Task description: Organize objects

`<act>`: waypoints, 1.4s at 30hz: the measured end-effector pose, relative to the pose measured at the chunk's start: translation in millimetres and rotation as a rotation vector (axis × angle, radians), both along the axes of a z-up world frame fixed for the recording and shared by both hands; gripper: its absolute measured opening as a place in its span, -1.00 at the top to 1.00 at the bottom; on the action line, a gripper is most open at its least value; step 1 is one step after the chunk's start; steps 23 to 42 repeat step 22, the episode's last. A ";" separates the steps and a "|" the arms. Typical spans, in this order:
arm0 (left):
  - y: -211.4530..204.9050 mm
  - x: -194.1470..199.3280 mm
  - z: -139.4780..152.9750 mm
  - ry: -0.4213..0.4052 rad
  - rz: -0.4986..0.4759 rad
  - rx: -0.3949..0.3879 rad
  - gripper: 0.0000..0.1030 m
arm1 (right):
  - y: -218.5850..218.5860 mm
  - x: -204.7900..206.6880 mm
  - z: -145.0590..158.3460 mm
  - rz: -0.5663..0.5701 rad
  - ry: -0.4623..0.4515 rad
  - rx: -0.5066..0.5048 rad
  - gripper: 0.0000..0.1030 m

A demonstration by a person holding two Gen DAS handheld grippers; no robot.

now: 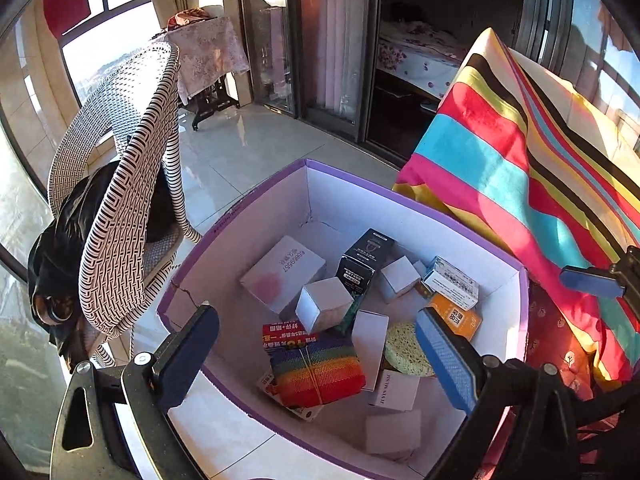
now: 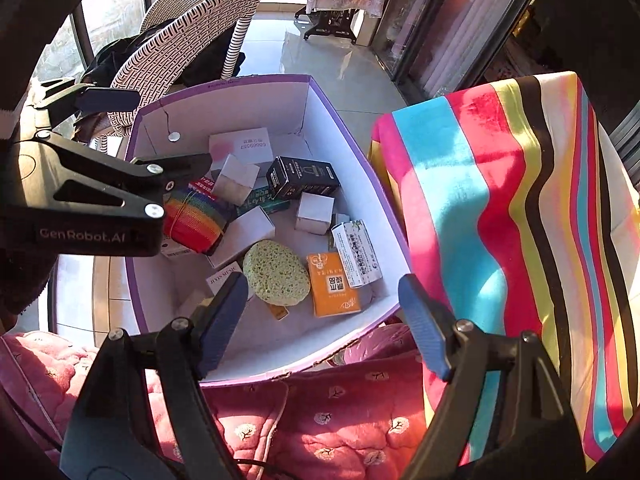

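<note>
- Far left in my left wrist view, a woven chair [image 1: 132,200] with a dark garment [image 1: 68,248] draped over its seat, standing just beside the box.
- My left gripper [image 1: 316,344] hangs over the near-left part of the purple-rimmed box [image 1: 516,280], jaws spread wide, nothing between the pads.
- Right under it lies the rainbow-striped bundle [image 1: 318,372], resting on a red printed pack at the box's near-left side.
- Moving across the box floor: plain white cartons, a black carton [image 2: 302,178] toward the back, then the yellow-green sponge [image 2: 276,272] near the front.
- Just right of the sponge, an orange carton [image 2: 334,284], with a white-and-green carton [image 2: 356,254] touching its upper right edge.
- My right gripper [image 2: 320,320] sits above the box's near rim, jaws well apart and empty; sponge and orange carton show between them, lower down.
- Below, a pink quilted cushion [image 2: 340,412] carries the box.
- Far right, a bright striped cloth [image 2: 500,220] drapes beside the box wall.
</note>
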State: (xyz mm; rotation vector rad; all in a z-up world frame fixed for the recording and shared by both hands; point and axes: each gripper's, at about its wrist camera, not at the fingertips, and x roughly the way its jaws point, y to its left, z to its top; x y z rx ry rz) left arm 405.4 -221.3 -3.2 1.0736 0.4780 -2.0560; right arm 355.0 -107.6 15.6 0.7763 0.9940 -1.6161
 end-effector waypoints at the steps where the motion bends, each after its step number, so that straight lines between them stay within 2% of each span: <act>1: 0.6 -0.5 -1.2 -0.004 -0.003 -0.001 -0.94 | -0.4 0.7 -0.7 0.001 0.002 0.002 -0.56; 17: 3.6 -3.4 -6.3 0.020 -0.032 0.045 -0.94 | 0.0 3.7 -4.7 0.006 0.009 0.014 -0.56; 22: 10.4 -2.7 -6.0 0.008 0.001 -0.003 -0.93 | -0.4 4.4 -6.6 0.006 0.016 0.019 -0.56; 42: 10.4 -2.7 -6.0 0.008 0.001 -0.003 -0.93 | -0.4 4.4 -6.6 0.006 0.016 0.019 -0.56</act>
